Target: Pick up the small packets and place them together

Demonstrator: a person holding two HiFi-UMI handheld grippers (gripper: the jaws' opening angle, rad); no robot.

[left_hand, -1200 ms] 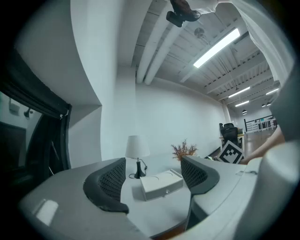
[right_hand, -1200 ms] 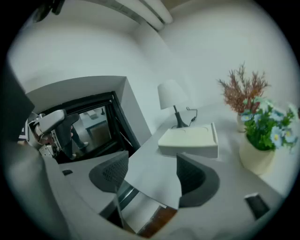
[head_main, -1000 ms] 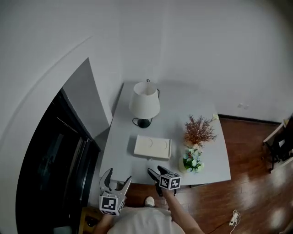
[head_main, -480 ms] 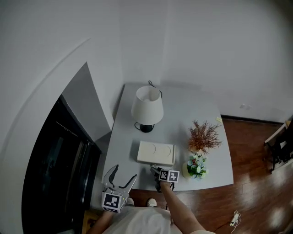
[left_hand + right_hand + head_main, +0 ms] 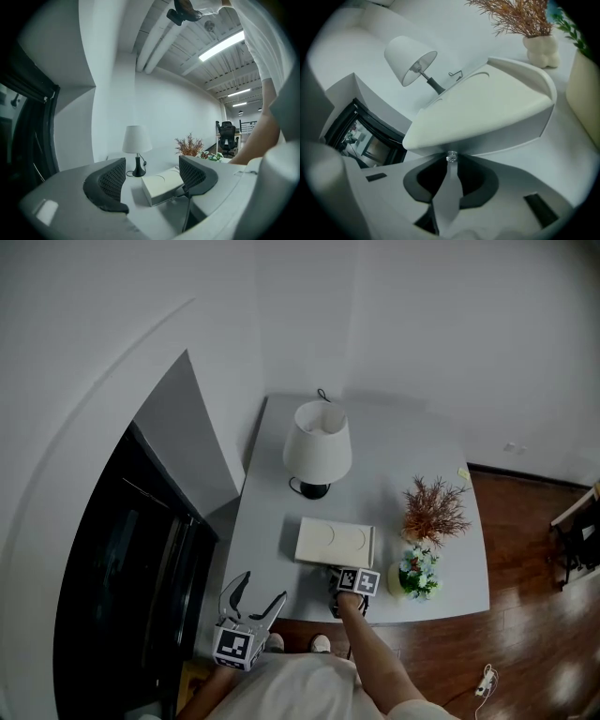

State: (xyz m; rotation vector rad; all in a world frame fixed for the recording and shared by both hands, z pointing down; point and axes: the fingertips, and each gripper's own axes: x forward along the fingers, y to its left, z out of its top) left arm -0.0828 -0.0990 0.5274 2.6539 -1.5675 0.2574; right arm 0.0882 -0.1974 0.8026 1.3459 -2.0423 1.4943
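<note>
On the grey table [image 5: 272, 512] the flat white box [image 5: 335, 543] lies near the front edge. The right gripper [image 5: 450, 161] sits just in front of it, jaws closing on a thin, pale small packet [image 5: 447, 197] held edge-on, its long axis running along the gripper toward the box's near side. The left gripper [image 5: 262, 585] hangs off the table's front-left corner, well apart, jaws spread and empty, so the right is clearly the nearer.

On the grey desk [image 5: 394, 460], 1 white lamp [image 5: 319, 442] stands behind a flat white box [image 5: 335, 542]; a dried brown plant [image 5: 434, 510] and green flowers [image 5: 418, 573] stand right of it.
</note>
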